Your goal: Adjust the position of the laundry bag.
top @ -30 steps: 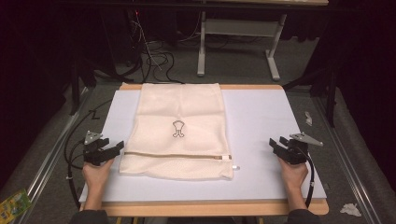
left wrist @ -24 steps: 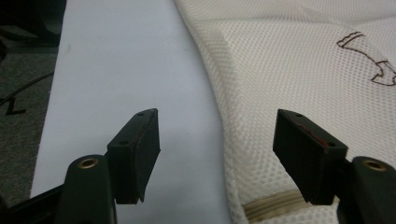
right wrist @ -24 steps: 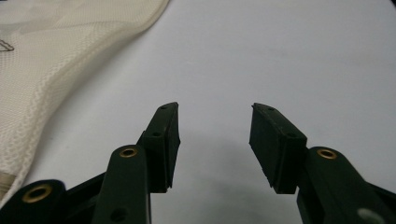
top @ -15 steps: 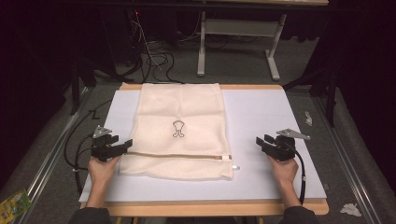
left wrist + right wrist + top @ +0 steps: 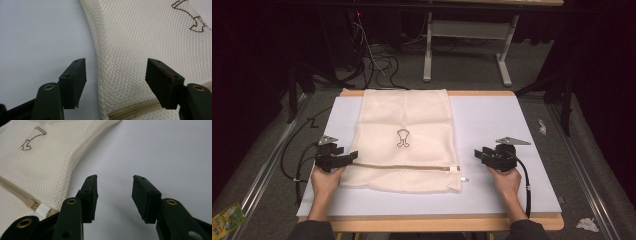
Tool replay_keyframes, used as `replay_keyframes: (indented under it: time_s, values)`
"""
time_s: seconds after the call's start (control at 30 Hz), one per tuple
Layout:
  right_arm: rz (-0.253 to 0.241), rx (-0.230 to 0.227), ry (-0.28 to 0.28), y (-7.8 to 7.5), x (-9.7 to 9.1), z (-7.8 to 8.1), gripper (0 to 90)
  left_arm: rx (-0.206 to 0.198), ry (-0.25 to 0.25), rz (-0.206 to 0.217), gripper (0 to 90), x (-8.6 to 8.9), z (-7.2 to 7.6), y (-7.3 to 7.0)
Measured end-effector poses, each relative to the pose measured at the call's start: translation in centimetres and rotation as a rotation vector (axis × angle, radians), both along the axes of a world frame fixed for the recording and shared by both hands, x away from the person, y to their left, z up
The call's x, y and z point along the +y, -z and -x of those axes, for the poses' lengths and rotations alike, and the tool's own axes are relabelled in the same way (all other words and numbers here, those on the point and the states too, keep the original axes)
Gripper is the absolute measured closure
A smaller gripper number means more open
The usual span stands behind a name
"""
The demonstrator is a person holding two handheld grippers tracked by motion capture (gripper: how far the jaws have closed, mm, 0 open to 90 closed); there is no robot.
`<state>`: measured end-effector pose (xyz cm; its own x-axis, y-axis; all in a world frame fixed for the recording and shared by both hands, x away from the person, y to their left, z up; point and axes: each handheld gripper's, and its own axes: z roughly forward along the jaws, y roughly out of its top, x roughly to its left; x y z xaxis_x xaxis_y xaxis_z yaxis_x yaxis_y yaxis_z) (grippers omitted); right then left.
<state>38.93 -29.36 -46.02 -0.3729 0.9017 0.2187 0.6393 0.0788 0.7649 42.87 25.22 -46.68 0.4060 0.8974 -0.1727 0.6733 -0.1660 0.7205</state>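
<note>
A cream mesh laundry bag (image 5: pixel 404 140) lies flat in the middle of the white table (image 5: pixel 507 125), its zipper (image 5: pixel 402 166) running across near the person's edge and zipped shut, the pull tab (image 5: pixel 454 169) at the bag's right end. The left gripper (image 5: pixel 348 157), jaws spread, straddles the bag's left border just above the zipper line, pinching nothing; the left gripper view shows the mesh edge lying between the two pads, untouched. The right gripper (image 5: pixel 478 154), its jaws having just been narrowing with nothing between them but parted, hovers over bare table just beside the bag's right edge, close to the pull tab. The bag looks flat and appears to hold nothing, though the mesh hides its inside. The risk from here seems to be a poor bite: thin, slack mesh could slide out of the left pads or bunch up, dragging the whole bag across the smooth table, while the right gripper could miss the small tab and close on fabric or the zipper tape instead.
</note>
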Motion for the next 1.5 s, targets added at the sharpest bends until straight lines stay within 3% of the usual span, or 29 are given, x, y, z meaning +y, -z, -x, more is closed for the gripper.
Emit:
replay_keyframes:
  time_s: [0.63, 0.87, 1.23, 1.27, 1.37, 1.43, 1.5]
  values:
    - [0.034, 0.045, -0.100, -0.5, 4.5, -1.2, 55.5, 0.011, 0.001, -0.010, 35.2, -0.5, -0.3, 0.3]
    - [0.035, 0.083, -0.121, -0.1, 6.0, -1.9, 47.0, 0.030, 0.014, -0.021, 38.5, -1.2, -0.8, 0.6]
    - [0.040, 0.173, -0.147, 0.6, 7.8, -3.2, 47.9, 0.055, 0.023, -0.030, 40.1, -1.3, -1.3, 0.8]
    - [0.054, 0.202, -0.149, 0.7, 8.3, -3.6, 48.8, 0.061, 0.027, -0.033, 40.1, -1.3, -1.4, 0.8]
    - [0.073, 0.208, -0.145, 0.6, 8.7, -3.7, 49.5, 0.068, 0.026, -0.032, 40.1, -1.4, -1.5, 0.7]
    - [0.065, 0.238, -0.153, 0.4, 9.0, -4.0, 52.8, 0.075, 0.025, -0.038, 41.4, -1.5, -1.7, 0.6]
    - [0.091, 0.247, -0.163, 0.3, 9.4, -4.1, 56.5, 0.091, 0.024, -0.058, 44.5, -1.7, -2.0, 0.4]
